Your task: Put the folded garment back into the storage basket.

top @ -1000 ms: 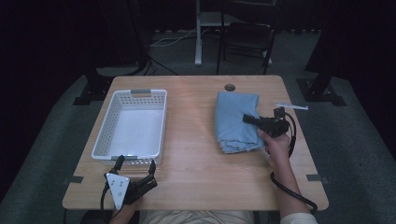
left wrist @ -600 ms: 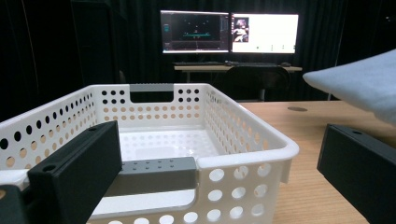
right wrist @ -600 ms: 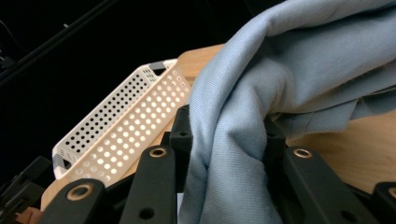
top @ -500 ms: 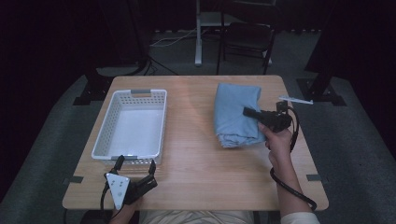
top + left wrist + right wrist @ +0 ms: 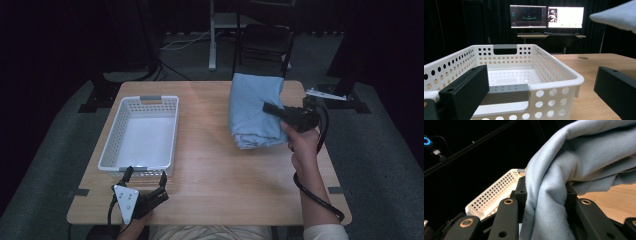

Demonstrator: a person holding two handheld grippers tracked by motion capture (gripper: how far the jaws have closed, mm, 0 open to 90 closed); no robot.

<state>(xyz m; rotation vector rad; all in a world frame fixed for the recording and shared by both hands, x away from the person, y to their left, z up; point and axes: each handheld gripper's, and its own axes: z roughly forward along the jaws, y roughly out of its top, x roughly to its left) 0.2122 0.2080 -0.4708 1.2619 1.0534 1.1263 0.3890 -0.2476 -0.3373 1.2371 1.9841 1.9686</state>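
A folded light blue cloth [image 5: 252, 107] hangs lifted above the right half of the wooden table [image 5: 215, 185]. My right gripper [image 5: 272, 110] is shut on its right edge; in the right gripper view the cloth [image 5: 564, 182] is bunched between the two black jaws. The same cloth [image 5: 616, 15] shows at the top right of the left gripper view. A white perforated basket [image 5: 141, 135] stands empty on the left half of the table. My left gripper [image 5: 145, 177] rests open at the table's near left edge, just in front of the basket [image 5: 524, 72], with nothing between its jaws.
A dark chair [image 5: 265, 37] and a desk leg stand beyond the table's far edge. Two lit monitors [image 5: 546, 17] sit on a desk in the background. Bare tabletop lies between the basket and the cloth.
My right gripper has lifted the blue cloth up and away from the table toward the far side. The left gripper has stayed put.
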